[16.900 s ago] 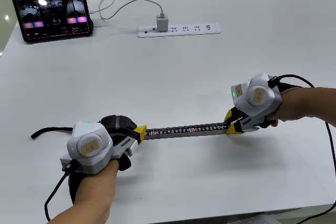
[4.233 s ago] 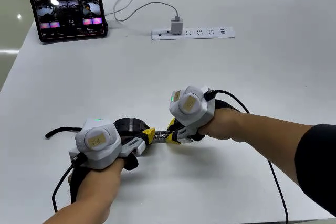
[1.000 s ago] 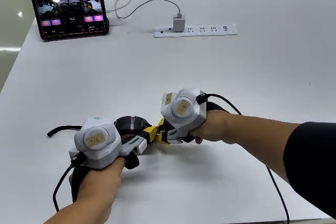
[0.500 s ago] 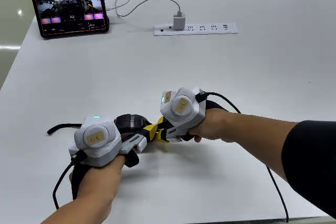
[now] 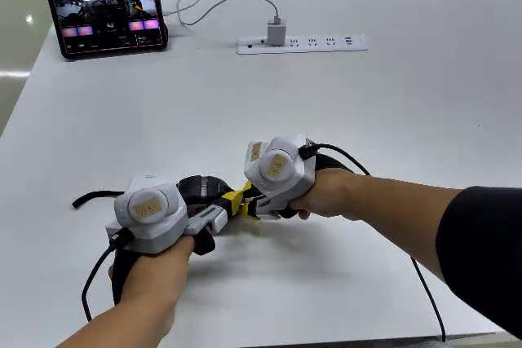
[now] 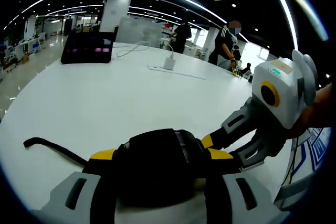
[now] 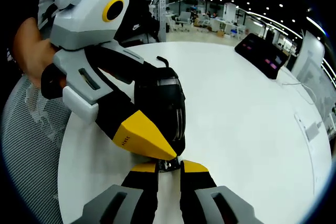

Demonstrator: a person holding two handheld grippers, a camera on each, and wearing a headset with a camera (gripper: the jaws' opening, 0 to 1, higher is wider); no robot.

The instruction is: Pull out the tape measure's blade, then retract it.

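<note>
1 tape measure (image 5: 200, 187) — L gripper (image 6: 160, 155) fingers clamp its case; R gripper (image 7: 169, 169) fingers pinch blade tip (image 7: 170, 163).

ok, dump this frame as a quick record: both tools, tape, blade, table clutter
left tool: shut on tape measure, one jaw on each side of the black case
right tool: shut on blade tip
blade state: almost fully in, tip at the case mouth
strap: black, trailing from the case across the table
table: white; lit tablet, power strip, charger plugged in
</note>
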